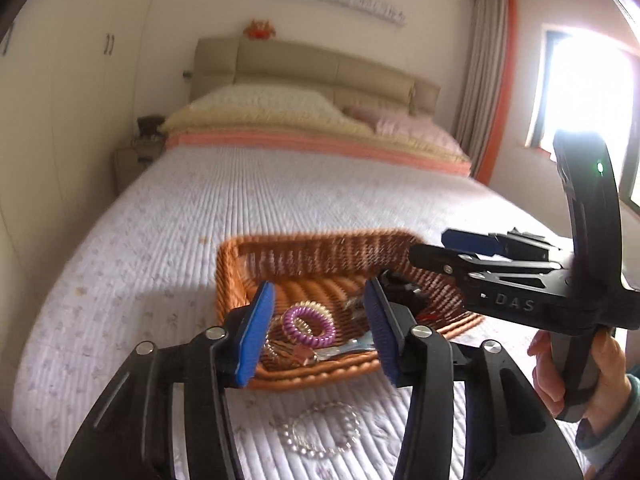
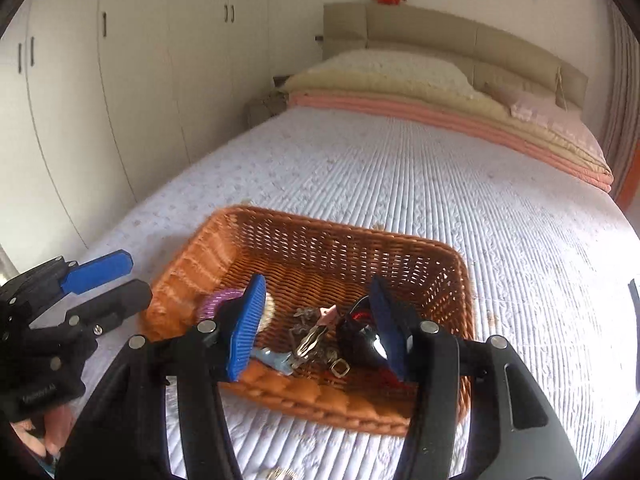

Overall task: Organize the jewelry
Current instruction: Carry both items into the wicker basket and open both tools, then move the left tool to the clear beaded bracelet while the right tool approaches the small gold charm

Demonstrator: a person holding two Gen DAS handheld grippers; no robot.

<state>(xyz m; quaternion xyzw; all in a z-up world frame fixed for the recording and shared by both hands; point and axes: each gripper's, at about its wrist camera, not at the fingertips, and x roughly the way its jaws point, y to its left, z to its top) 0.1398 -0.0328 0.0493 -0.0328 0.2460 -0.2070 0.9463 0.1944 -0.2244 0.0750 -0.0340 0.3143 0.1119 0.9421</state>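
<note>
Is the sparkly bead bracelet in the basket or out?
Out. The bead bracelet lies on the bedspread, in front of the basket.

orange woven basket (image 2: 320, 248), purple coil band (image 1: 307, 326)

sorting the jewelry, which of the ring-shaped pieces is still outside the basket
The clear beaded bracelet: it lies on the bedspread in front of the wicker basket, nearest the camera. The purple coil tie and the pale coil under it sit inside the basket.

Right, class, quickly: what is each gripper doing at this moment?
Left gripper: open, holding nothing, above the basket.
Right gripper: open, holding nothing, above the same basket.
</note>
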